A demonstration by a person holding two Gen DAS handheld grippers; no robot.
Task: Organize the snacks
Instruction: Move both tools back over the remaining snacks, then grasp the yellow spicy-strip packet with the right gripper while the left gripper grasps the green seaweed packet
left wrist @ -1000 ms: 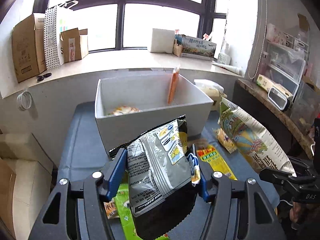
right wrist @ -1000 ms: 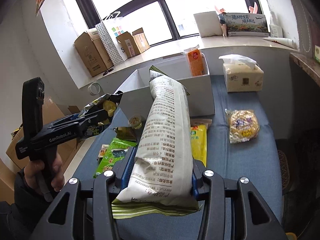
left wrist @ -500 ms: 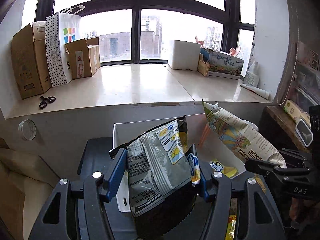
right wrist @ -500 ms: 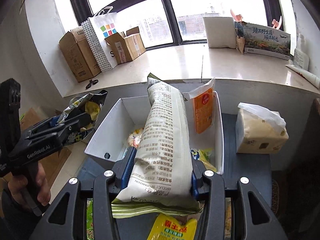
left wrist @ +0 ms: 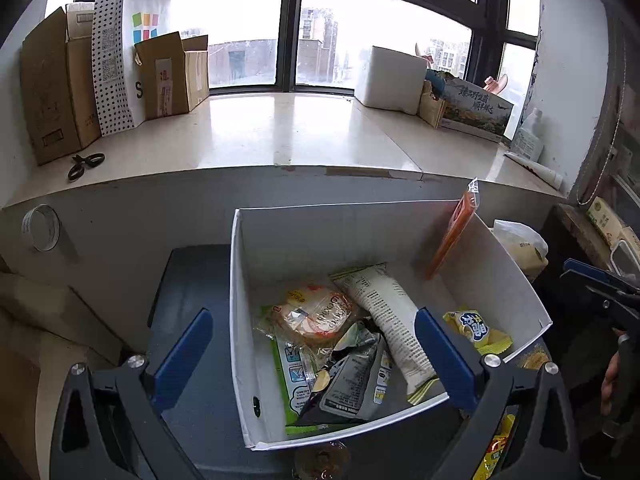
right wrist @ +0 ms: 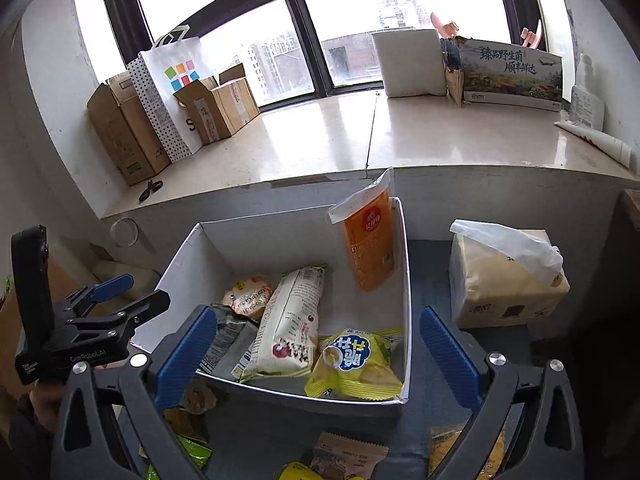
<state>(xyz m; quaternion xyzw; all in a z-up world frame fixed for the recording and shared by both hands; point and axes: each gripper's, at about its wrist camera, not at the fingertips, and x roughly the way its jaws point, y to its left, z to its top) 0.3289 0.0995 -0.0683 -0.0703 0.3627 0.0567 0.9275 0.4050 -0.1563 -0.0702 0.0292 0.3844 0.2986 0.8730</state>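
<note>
Left wrist view has the left gripper (left wrist: 316,354) hanging over the white open-top cardboard box (left wrist: 240,320), fingers spread wide with nothing between them. Same deal on the right: the right gripper (right wrist: 318,350) is wide apart and empty, parked over the near edge of that box.

What could go wrong, as I see it: the box is filling up and the stuff inside is just flopped in. The long white printed snack bag (left wrist: 390,320) lies diagonally across the middle, leaning on the grey and black foil chip bag (left wrist: 350,380), so anything else dropped on top could slide and end up hanging over the rim. The tall orange packet (right wrist: 370,240) stands propped against the far right wall, and a bump from either gripper could tip it over. Both grippers are also near each other, so reaching down together might mean a clash.

Position-wise: the white bag and foil bag sit just ahead of and below the left gripper, between its fingers in that view. The yellow puffed snack bag (right wrist: 356,364) is straight ahead of the right gripper, inside the near right corner. Loose packets still on the blue-grey table (right wrist: 404,436) lie right under the right gripper, behind its fingertips, so my guess is those come next.
</note>
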